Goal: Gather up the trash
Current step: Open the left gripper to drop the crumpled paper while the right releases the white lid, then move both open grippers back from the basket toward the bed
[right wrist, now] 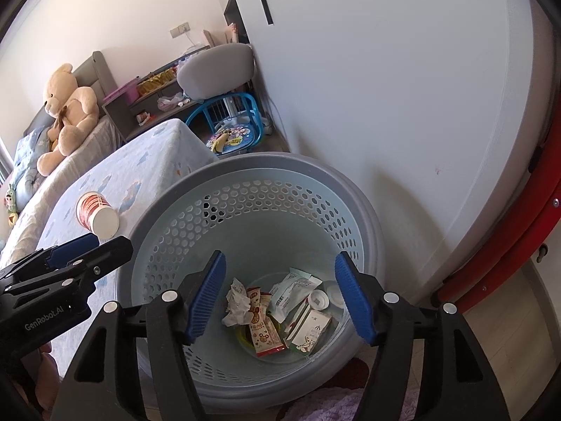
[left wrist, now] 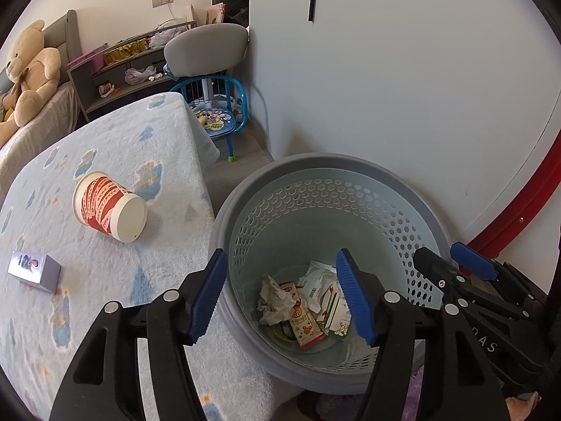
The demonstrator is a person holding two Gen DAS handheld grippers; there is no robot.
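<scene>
A grey perforated waste basket stands on the floor beside the bed and holds wrappers, crumpled tissue and small cartons. A red and white paper cup lies on its side on the blue bed cover. A small silver box lies near it. My left gripper is open and empty above the basket's left rim. My right gripper is open and empty above the basket's inside.
The bed takes up the left. A white wall stands behind the basket. A blue child's chair, a grey chair and a shelf unit stand at the back. A teddy bear sits on the bed's far end.
</scene>
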